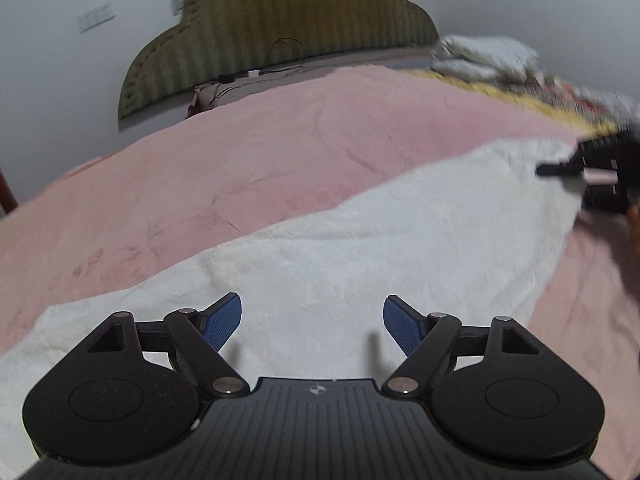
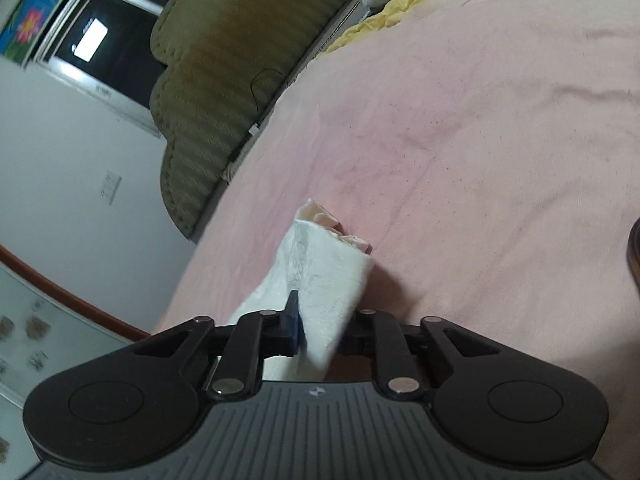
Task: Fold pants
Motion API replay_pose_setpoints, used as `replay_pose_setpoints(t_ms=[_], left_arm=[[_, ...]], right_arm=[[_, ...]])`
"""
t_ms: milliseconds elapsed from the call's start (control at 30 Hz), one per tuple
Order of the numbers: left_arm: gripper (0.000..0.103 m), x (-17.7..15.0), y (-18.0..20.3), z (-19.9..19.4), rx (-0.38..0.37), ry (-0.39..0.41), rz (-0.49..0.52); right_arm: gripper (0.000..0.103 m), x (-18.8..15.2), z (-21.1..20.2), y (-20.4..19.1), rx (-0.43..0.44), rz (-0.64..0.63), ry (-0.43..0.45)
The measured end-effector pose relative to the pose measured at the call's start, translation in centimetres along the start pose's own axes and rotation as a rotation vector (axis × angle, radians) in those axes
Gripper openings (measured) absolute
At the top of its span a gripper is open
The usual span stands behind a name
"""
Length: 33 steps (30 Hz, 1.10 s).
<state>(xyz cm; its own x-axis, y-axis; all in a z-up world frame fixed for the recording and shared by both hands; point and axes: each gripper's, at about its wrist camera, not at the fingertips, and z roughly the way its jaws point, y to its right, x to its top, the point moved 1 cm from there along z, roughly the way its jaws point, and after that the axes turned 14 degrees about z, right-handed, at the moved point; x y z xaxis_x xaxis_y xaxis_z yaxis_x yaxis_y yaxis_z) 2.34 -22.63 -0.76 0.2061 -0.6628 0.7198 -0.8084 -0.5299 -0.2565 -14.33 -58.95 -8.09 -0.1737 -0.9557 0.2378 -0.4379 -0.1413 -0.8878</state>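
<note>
The white pants lie as a long band on the pink bedspread, running from lower left to upper right in the left wrist view. My left gripper hovers open just above the near part of the pants, blue pads wide apart and empty. My right gripper is shut on an end of the white pants, the cloth bunched and lifted above the bed. The right gripper also shows at the far end of the pants in the left wrist view.
An olive quilted headboard stands against the white wall at the bed's head. A yellow blanket and white bedding are heaped at the far right. A window is beside the headboard. The pink bedspread stretches wide to the right.
</note>
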Motion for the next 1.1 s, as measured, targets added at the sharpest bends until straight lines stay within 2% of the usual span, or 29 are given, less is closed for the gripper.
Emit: replay_pose_setpoints(t_ms=[67,100,167,233,267,333,367,433,533,633,733,800,833,867,900,933,967,1067,1100], left_arm=[[0.081,0.6,-1.7,0.1,-0.045,0.019,-0.134],[0.081,0.8,-2.6,0.2,-0.081,0.025,-0.212],[0.081,1.0,-4.7,0.6,-0.204,0.040,-0.404],[0.087,0.7,-6.4,1.5,-0.374,0.060,-0.600],[0.092,0.4,-7.0,2.2,-0.464,0.068,-0.699],[0.095,-0.3,-7.6,3.7,-0.606,0.085,-0.861],[0.097,-0.7,-7.5,4.6,-0.671,0.089,-0.933],[0.099,-1.3,-7.1,6.1,-0.744,0.069,-1.023],[0.099,-1.3,-6.2,7.5,-0.755,0.032,-1.040],[0.099,-0.8,-5.5,8.1,-0.760,0.030,-1.032],[0.099,0.0,-5.4,9.1,-0.729,0.018,-1.031],[0.096,-0.4,-5.9,9.6,-0.674,-0.003,-1.044],[0.088,-0.5,-6.1,9.6,-0.649,0.004,-1.044],[0.068,-0.5,-6.5,9.5,-0.639,0.014,-1.036],[0.055,-0.4,-6.7,9.5,-0.638,0.016,-1.019],[0.032,-0.4,-7.0,9.4,-0.630,0.004,-0.997],[0.014,-0.3,-7.3,9.2,-0.609,-0.002,-0.972],[0.004,-0.4,-8.6,7.3,-0.510,0.026,-0.879],[0.004,-0.2,-9.0,6.4,-0.475,0.041,-0.833]], right_arm=[[0.013,-0.2,-0.4,-1.8,-0.004,-0.071,0.030],[0.013,-0.7,-0.5,-3.5,-0.009,-0.149,0.049],[0.013,-3.0,-1.1,-8.0,-0.024,-0.411,0.084],[0.013,-7.4,-1.2,-12.2,-0.039,-0.747,0.101],[0.013,-9.7,-1.0,-13.4,-0.031,-0.875,0.075],[0.013,-14.3,0.0,-14.1,-0.022,-1.061,-0.026],[0.013,-16.1,0.6,-13.9,-0.026,-1.126,-0.063],[0.013,-18.5,1.5,-13.2,-0.031,-1.184,-0.118],[0.013,-20.1,2.2,-12.6,-0.022,-1.175,-0.178],[0.013,-21.0,2.0,-12.7,-0.022,-1.212,-0.183],[0.013,-21.7,1.3,-12.9,0.019,-1.249,-0.191],[0.013,-21.9,0.8,-12.9,0.043,-1.264,-0.190],[0.013,-22.1,0.5,-12.9,0.042,-1.263,-0.187],[0.013,-22.1,0.5,-12.9,0.039,-1.259,-0.186],[0.013,-22.2,0.5,-13.0,0.034,-1.251,-0.189],[0.013,-22.5,0.4,-13.1,0.028,-1.245,-0.193],[0.013,-22.5,0.7,-13.4,0.027,-1.247,-0.197],[0.013,-24.0,0.7,-14.4,0.061,-1.276,-0.205],[0.013,-24.5,0.9,-14.9,0.077,-1.282,-0.212]])
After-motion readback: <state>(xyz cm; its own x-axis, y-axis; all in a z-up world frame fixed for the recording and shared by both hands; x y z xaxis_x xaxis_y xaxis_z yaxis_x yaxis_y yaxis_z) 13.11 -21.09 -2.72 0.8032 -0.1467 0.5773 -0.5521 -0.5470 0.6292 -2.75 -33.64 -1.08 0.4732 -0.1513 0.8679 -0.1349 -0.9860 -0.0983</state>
